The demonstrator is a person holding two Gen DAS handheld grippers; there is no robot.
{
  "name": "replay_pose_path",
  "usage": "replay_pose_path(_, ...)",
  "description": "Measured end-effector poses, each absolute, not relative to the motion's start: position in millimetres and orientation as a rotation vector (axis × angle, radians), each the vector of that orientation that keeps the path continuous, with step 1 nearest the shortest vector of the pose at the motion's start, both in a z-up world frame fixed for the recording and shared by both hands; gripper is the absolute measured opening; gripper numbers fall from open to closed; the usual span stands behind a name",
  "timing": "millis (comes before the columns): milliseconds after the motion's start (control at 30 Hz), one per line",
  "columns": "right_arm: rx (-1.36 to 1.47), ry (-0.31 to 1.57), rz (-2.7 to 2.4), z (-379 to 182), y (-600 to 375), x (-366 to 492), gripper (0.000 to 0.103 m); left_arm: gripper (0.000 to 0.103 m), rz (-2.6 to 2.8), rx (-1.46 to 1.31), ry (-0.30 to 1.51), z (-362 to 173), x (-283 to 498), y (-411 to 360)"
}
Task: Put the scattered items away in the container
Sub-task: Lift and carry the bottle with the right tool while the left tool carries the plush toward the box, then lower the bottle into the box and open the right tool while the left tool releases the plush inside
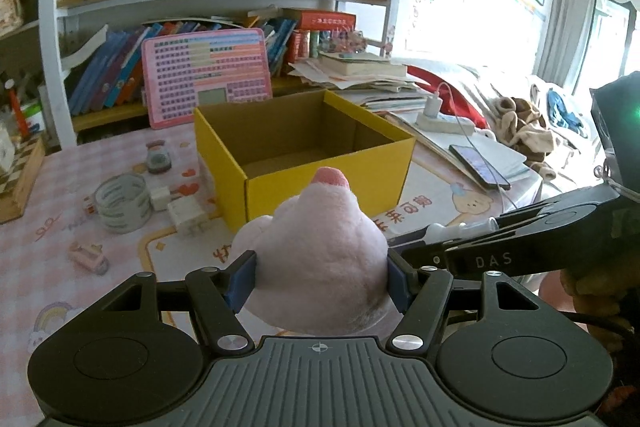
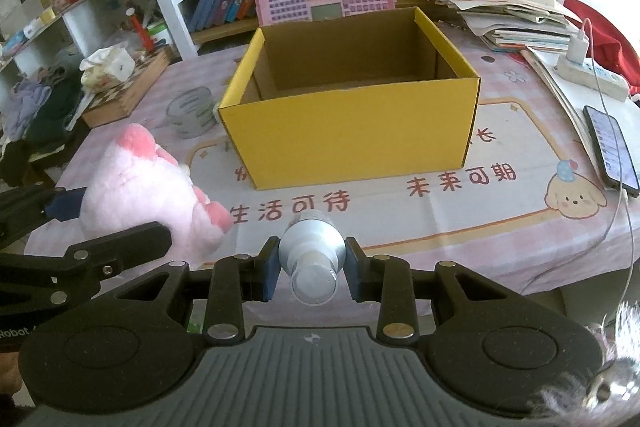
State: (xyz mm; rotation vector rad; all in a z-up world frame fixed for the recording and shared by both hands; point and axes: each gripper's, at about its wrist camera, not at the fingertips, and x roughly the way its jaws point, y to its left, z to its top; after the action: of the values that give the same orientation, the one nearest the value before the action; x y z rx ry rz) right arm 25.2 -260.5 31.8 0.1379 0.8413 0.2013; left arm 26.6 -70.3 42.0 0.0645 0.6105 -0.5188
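Left wrist view: the left gripper (image 1: 322, 277) pinches a pink plush toy (image 1: 316, 251) between its blue pads (image 1: 244, 281), jaws part-spread to the toy's width.
Right wrist view: the right gripper (image 2: 309, 269) clamps a small silver bottle (image 2: 312, 247), clear cap toward the camera, jaws drawn close on its body.
Container: yellow cardboard box (image 2: 352, 135), open-topped, interior brown and bare, standing on the pink tablecloth (image 2: 440, 227) just beyond both grippers.
Plush toy, position: held above the cloth, near the box's front corner, outside it.
Bottle, position: held in front of the box's long wall, outside it.
Loose items left of box: roll of clear tape (image 1: 122, 203), white charger plugs (image 1: 186, 215), small round jar (image 1: 158, 157), pink clip (image 1: 88, 255).
Right of box: phone (image 2: 612, 151) on a cable, power strip (image 2: 592, 75).
Background: pink keyboard toy (image 1: 206, 75) leaning against the bookshelf.
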Motion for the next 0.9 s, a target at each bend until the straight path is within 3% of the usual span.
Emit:
replay_pose_path(567, 0.079, 0.676, 0.279, 72, -278, 101, 0.031, 0.066, -0.514, 0.082, 0.458, 70, 88, -97)
replay_pose_path(900, 0.026, 0.654, 0.337, 79, -299, 173, 0.031, 0.067, -0.463, 0.116, 0.466, 74, 141, -128)
